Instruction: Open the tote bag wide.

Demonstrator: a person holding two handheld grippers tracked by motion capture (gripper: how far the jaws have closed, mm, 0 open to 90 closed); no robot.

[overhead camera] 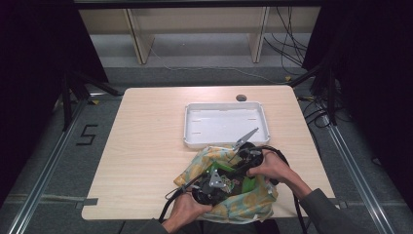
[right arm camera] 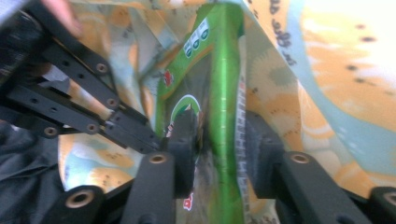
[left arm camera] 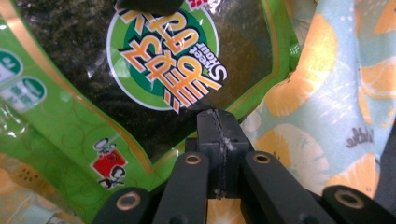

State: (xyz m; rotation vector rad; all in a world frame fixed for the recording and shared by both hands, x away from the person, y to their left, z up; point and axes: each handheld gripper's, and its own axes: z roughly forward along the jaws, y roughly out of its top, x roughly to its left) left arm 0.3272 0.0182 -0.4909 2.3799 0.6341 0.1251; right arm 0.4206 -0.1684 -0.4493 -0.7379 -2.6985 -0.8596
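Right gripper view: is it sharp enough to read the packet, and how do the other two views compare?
Right gripper view: soft and blurred, the green packet smeared and its print unreadable, the cloth washed out at upper right. Left gripper view: sharp, label legible. High view: evenly lit table, dark surroundings.

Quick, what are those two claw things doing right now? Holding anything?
Left gripper: shut, pinching the edge of the green seaweed snack packet.
Right gripper: jaws astride the same packet over the orange-print cloth bag; whether they grip it cannot be told.
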